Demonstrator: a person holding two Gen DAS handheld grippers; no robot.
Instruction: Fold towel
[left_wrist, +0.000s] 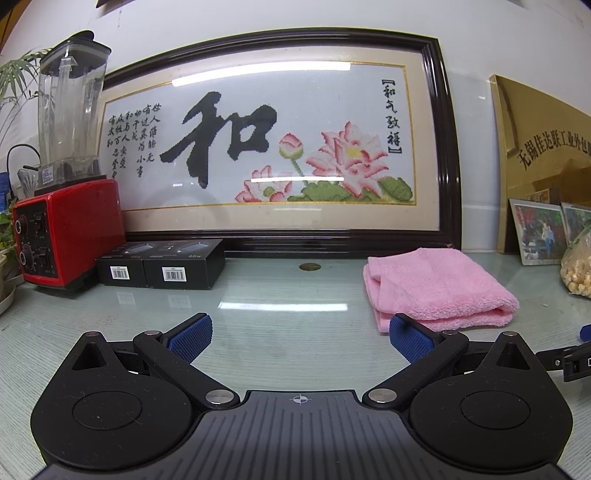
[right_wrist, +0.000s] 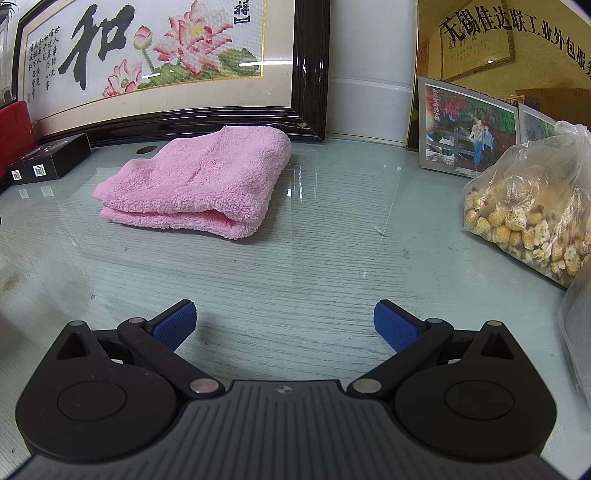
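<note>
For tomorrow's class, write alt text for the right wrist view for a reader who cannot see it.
A folded pink towel lies on a glass-topped table, ahead and left of the open, empty right gripper. A bag of popcorn-like snacks sits at the right; a framed lotus embroidery leans against the wall behind.

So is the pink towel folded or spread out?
Folded. The fluffy pink towel lies on the glass tabletop in stacked layers, with a rounded fold at its near corner.
</note>
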